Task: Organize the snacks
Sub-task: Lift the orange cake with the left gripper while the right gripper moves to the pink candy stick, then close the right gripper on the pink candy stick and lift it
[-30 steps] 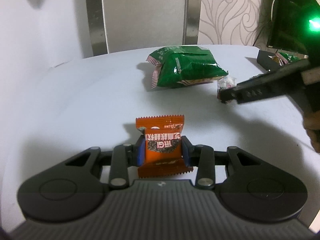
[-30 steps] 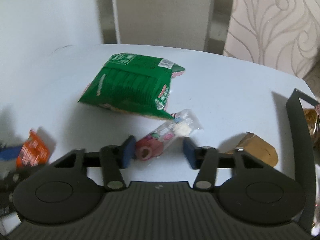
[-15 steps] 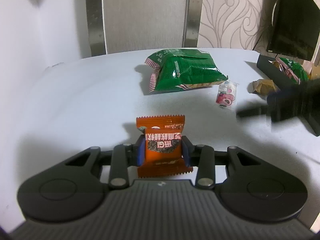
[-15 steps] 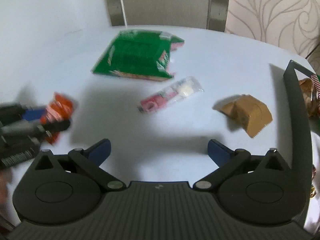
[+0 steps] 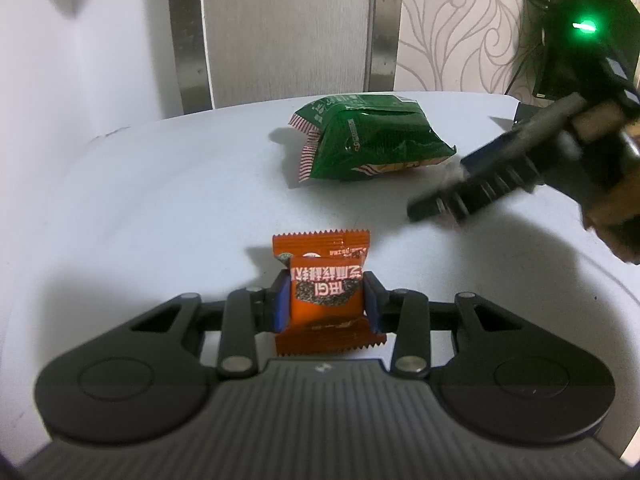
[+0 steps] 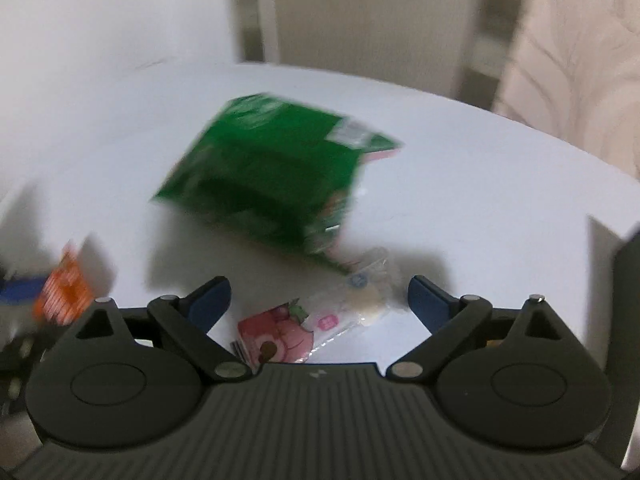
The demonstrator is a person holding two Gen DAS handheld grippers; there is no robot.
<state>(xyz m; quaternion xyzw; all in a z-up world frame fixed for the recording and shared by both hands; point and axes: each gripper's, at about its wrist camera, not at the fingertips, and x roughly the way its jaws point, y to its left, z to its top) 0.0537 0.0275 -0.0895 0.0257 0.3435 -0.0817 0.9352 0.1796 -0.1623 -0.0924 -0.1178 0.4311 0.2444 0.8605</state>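
Observation:
My left gripper (image 5: 325, 301) is shut on an orange snack packet (image 5: 325, 292), held just above the white table (image 5: 160, 200). A green snack bag (image 5: 368, 138) lies farther back on the table. My right gripper (image 6: 319, 294) is open, its jaws wide on either side of a pink-and-clear candy wrapper (image 6: 316, 326) lying on the table. The green bag (image 6: 264, 172) lies just beyond it, blurred. The right gripper also shows in the left wrist view (image 5: 480, 184), low over the table at the right. The orange packet shows at the left edge of the right wrist view (image 6: 64, 288).
A black container wall (image 6: 624, 320) stands at the right edge of the table. A dark device with a green light (image 5: 582, 26) hangs at the upper right. A grey panel and patterned wallpaper stand behind the table.
The right gripper came back down and forward over the pink candy wrapper, jaws wide open. My left gripper stayed still with the orange packet.

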